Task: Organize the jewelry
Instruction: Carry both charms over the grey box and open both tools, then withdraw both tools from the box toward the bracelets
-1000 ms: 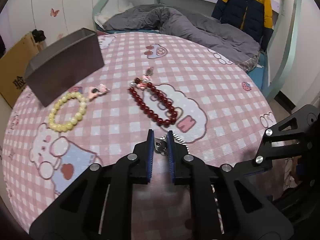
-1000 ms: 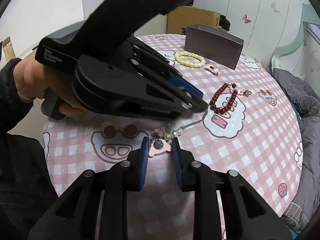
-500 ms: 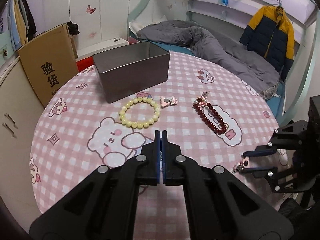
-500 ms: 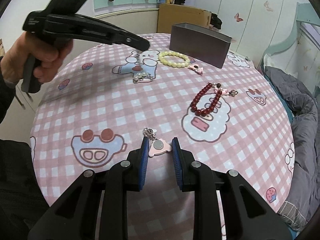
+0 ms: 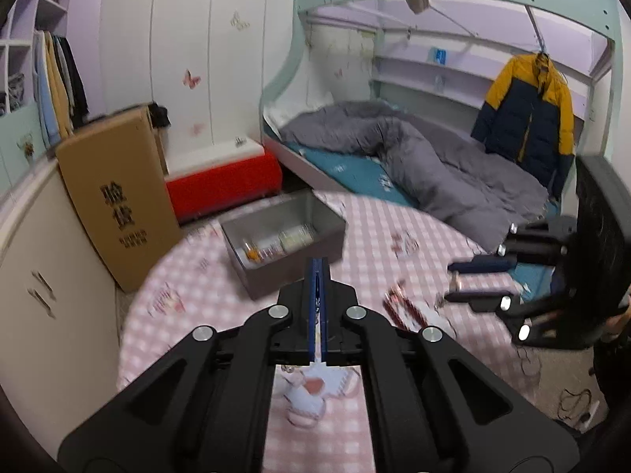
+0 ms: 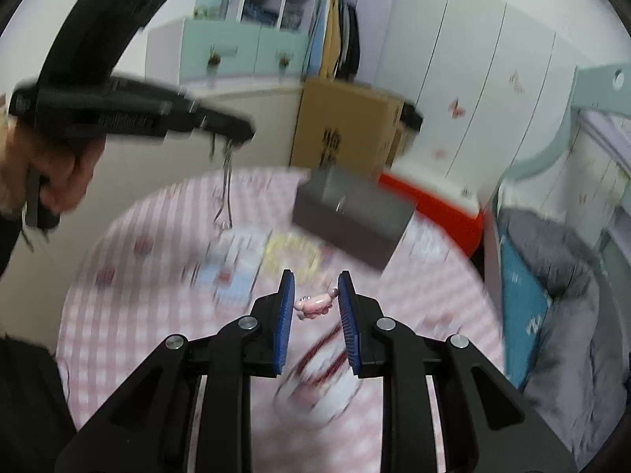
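1. Pink checked cloth with cartoon prints covers a round table point(image 5: 221, 283); behind it stand a bunk bed with a grey duvet point(image 5: 426, 165), a cardboard box point(image 5: 114, 197) and white cupboards.
2. From the left wrist view, a grey open box point(image 5: 284, 236) sits on the table at about 12 o'clock from the fingertips, with small blurred items inside.
3. Left gripper point(image 5: 317, 276): its blue pads are pressed together. In the right wrist view a thin chain point(image 6: 225, 193) hangs from its tip above the table, at about 10 o'clock; a hand point(image 6: 47, 173) holds its handle.
4. Right gripper point(image 6: 315, 295): its jaws stand narrowly apart with a pink charm point(image 6: 315, 304) pinched between the pads, raised off the cloth.
5. A dark red bead bracelet point(image 5: 402, 307) lies on the cloth at about 3 o'clock of the left fingertips.
6. A pale yellow bracelet point(image 6: 290, 252), badly blurred, lies at 12 o'clock of the right jaws, near the grey box.
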Motion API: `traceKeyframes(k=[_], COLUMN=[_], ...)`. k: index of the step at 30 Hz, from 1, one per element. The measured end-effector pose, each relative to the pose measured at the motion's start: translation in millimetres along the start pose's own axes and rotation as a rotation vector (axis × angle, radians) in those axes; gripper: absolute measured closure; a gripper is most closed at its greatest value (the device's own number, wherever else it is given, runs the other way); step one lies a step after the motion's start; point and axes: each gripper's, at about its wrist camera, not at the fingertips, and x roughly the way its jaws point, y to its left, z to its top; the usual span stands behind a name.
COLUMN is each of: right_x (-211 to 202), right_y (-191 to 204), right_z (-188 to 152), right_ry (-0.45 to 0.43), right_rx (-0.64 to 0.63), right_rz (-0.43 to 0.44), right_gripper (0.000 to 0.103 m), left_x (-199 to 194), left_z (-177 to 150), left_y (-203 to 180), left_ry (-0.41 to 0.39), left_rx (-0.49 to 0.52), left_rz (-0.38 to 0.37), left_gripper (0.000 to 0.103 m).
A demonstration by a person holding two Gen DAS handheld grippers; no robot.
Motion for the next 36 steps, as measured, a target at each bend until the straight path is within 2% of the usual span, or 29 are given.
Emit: traceKeyframes(k=[6, 9, 13, 16, 18, 19, 20, 21, 22, 23, 25, 28, 34, 36], right_x=[14, 33, 61, 88, 106, 118, 126, 131, 133, 131, 124, 114, 101, 98], right_y=[-50, -74, -94, -106, -113, -118, -124, -130, -136, -139, -145, -154, -164, -162], right_z=[61, 85, 104, 108, 105, 102, 97, 95, 90, 87, 81, 74, 69, 71], right_ry=[-0.126, -0.138, -0.108, -0.045, -0.002, 0.030, 0.055, 0.067, 0.064, 0.058, 0.035, 0.021, -0.016, -0.027], right_rx=[0.103, 0.180, 0.254, 0.295, 0.331, 0.362, 0.396, 0.425, 0.459, 0.477, 0.516, 0.560, 0.619, 0.625], right_rz=[0.057, 0.111, 0.169, 0.187, 0.190, 0.200, 0.195, 0.176, 0.153, 0.137, 0.098, 0.060, 0.013, 0.011], right_gripper=[0.082, 0.082, 0.082, 0.082, 0.082, 0.079, 0.063, 0.053, 0.031, 0.017, 0.009, 0.008, 0.008, 0.008], left_x=[-1, 10, 33, 53, 68, 78, 85, 94, 101, 109, 114, 113, 87, 81], left_z=[44, 65, 89, 98, 100, 100, 100, 100, 99, 96, 91, 85, 75, 75], left_y=[21, 31, 41, 46, 49, 51, 53, 55, 57, 58, 61, 64, 58, 57], left_ry=[-0.073, -0.087, -0.083, -0.058, -0.035, -0.012, 0.010, 0.040, 0.069, 0.104, 0.132, 0.141, 0.066, 0.047], left_rx=[-0.016, -0.027, -0.039, -0.051, -0.062, -0.067, -0.071, -0.075, -0.079, -0.087, -0.093, -0.094, -0.120, -0.126], left_rz=[0.011, 0.006, -0.004, -0.020, -0.001, 0.021, 0.040, 0.069, 0.103, 0.148, 0.200, 0.251, 0.316, 0.331], left_gripper=[0.102, 0.102, 0.102, 0.102, 0.101, 0.101, 0.101, 0.101, 0.101, 0.101, 0.101, 0.101, 0.100, 0.098])
